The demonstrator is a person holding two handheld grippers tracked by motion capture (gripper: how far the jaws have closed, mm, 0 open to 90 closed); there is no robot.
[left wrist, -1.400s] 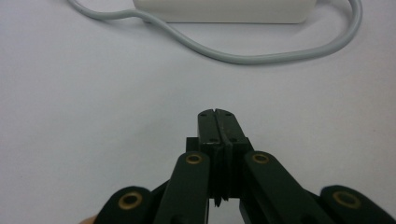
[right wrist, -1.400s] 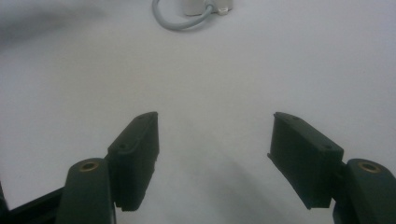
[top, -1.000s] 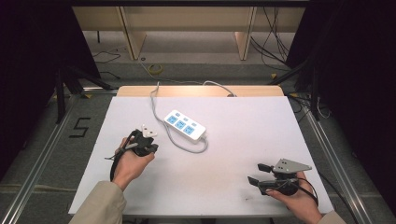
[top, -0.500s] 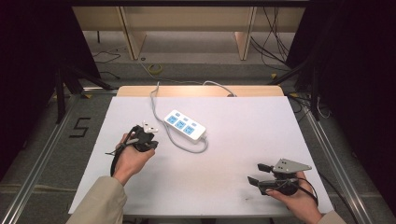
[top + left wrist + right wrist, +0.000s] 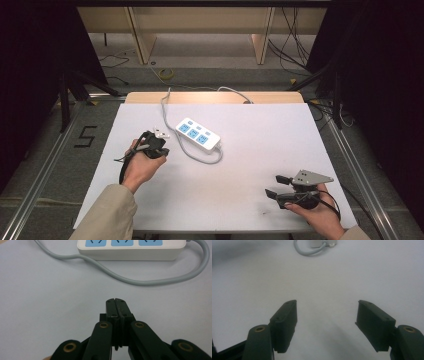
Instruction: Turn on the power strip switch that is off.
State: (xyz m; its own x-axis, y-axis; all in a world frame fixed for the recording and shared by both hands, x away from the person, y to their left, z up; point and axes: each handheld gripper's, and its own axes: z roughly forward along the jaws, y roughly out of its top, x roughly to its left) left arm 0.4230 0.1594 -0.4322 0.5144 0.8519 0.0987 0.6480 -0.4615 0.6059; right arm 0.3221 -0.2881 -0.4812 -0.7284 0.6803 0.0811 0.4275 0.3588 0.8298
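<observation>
A white power strip [image 5: 199,134] with three blue sockets lies near the middle of the white table [image 5: 260,135]; its grey cable [image 5: 202,159] loops along the front of it. My left gripper [image 5: 161,145] is held just left of the strip and points toward it. In the left gripper view, that gripper [image 5: 116,305] has its jaws pressed together with nothing between them, a short way from the power strip [image 5: 132,248] and the cable [image 5: 150,281]. My right gripper [image 5: 274,185] rests open near the front right of the table; in its own view, the right gripper [image 5: 327,315] is empty.
The strip's cable [image 5: 165,102] runs off the table's far edge toward the floor. Wooden furniture legs [image 5: 142,35] and loose cables stand beyond the table. A metal rail [image 5: 45,165] runs along the left side.
My left gripper has edged slightly forward toward the power strip. The right gripper has not moved.
</observation>
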